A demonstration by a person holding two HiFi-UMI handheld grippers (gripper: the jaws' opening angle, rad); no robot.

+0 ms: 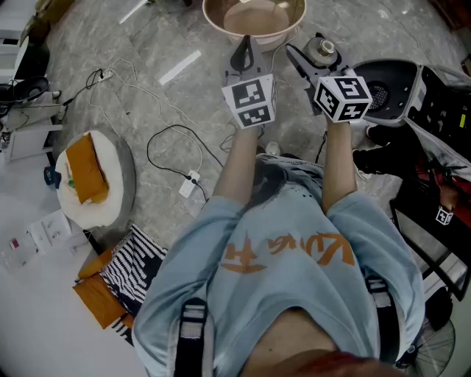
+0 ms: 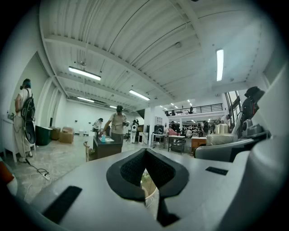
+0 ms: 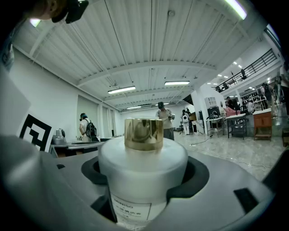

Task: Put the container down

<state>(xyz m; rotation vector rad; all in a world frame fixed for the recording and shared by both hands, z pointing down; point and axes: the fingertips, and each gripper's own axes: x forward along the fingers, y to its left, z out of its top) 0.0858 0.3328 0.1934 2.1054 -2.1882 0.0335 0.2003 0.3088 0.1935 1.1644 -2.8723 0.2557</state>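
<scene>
The container is a frosted white jar with a gold cap and a printed label. It stands upright between the jaws of my right gripper, which is shut on its body. In the head view the container is held in the air in front of the person, in the right gripper. My left gripper is held beside it to the left, its tips over the near rim of a beige basin. The left gripper has its pads meeting at the tips, and a pale sliver shows behind them.
The marble floor carries white and black cables. A round white cushion with an orange cloth lies at the left. A black round appliance and a black rack stand at the right. Several people stand at distant tables.
</scene>
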